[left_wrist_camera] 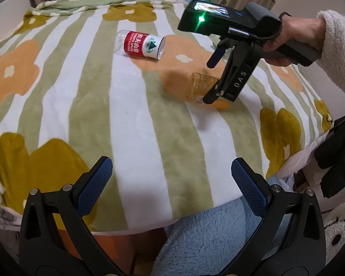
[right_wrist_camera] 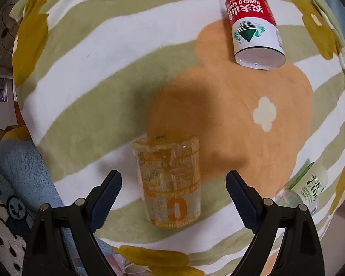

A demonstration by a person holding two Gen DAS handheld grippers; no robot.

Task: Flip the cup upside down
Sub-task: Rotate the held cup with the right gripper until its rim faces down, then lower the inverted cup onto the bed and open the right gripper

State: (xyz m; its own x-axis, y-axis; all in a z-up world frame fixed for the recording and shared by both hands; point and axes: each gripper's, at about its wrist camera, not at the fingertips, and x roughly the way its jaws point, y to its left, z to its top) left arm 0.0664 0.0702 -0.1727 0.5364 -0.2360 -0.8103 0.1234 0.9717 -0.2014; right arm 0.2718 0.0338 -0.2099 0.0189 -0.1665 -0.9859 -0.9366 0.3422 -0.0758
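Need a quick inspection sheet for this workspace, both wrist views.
Surface: striped floral blanket, soft and uneven.
Job's things: orange-labelled clear cup, apparently already upside down, between the right gripper's open fingers, untouched.
Clutter: red-and-white labelled cup on its side, open end toward the right wrist camera; green-labelled cup at the right edge, partly hidden.
Grippers: left gripper open, empty, back at the near blanket edge; right open.
Cables: dark cord at far left, off the blanket.
Surroundings: blue fleece, panda-print fabric.
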